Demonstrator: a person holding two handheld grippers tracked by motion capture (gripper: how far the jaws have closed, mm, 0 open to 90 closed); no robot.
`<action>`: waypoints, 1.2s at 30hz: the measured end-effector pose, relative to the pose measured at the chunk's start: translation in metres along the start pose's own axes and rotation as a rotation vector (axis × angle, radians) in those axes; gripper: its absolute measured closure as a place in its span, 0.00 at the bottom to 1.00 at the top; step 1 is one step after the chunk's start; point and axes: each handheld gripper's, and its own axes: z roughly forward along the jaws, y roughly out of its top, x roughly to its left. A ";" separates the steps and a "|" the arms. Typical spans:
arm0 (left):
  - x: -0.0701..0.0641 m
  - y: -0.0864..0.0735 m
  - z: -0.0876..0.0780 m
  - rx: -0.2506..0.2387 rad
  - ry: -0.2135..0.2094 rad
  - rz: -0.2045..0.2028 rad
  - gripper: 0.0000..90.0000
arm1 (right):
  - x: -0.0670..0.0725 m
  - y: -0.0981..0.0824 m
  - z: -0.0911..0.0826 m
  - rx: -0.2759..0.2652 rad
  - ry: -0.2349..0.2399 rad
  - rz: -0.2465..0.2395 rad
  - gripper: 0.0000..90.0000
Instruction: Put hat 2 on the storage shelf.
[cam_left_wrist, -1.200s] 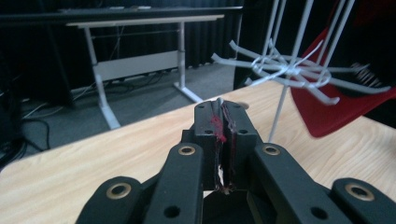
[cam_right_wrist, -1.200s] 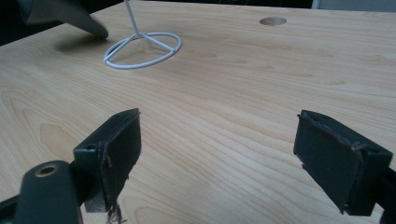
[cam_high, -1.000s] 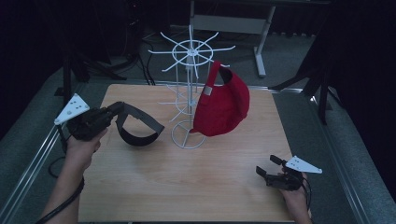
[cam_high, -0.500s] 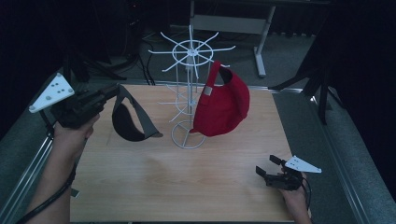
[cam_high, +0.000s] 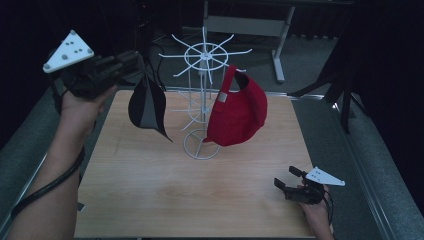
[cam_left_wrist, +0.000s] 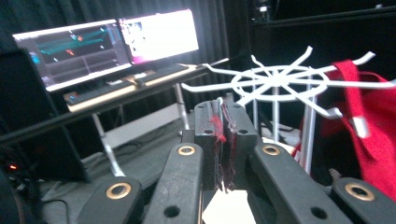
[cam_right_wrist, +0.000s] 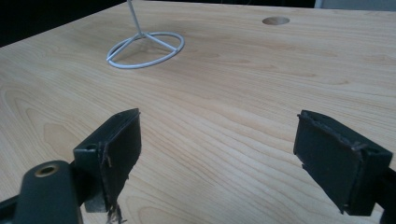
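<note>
A white wire hat rack (cam_high: 202, 50) stands at the back middle of the wooden table (cam_high: 165, 200). A red cap (cam_high: 240, 112) hangs from an arm on its right side. My left gripper (cam_high: 134, 59) is raised high at the left of the rack, shut on a black cap (cam_high: 147, 107) that dangles below its tips. In the left gripper view the jaws (cam_left_wrist: 222, 126) are pressed together, level with the rack's top ring (cam_left_wrist: 275, 84), with the red cap (cam_left_wrist: 373, 126) beyond. My right gripper (cam_high: 280, 186) rests low at the table's front right, open (cam_right_wrist: 219, 149) with nothing between its jaws.
The rack's round wire base (cam_right_wrist: 144, 49) sits on the table ahead of the right gripper, and a round hole (cam_right_wrist: 275, 20) lies farther back. Lit monitors on a desk (cam_left_wrist: 116, 42) stand beyond the table. A metal desk frame (cam_high: 250, 25) is behind the rack.
My left gripper has risen from table height up to the rack's top, carrying the black cap, which now hangs free above the table. The right gripper has stayed put.
</note>
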 end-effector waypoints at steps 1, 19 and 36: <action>0.001 0.003 0.002 0.003 0.002 0.005 0.96 | 0.000 0.000 0.000 -0.001 0.000 0.001 0.16; -0.001 0.010 0.058 0.039 -0.034 0.011 0.96 | -0.002 -0.001 -0.001 -0.001 0.003 0.005 0.16; -0.004 -0.001 0.072 0.067 -0.075 -0.037 0.84 | -0.003 -0.002 -0.005 -0.006 0.000 0.007 0.16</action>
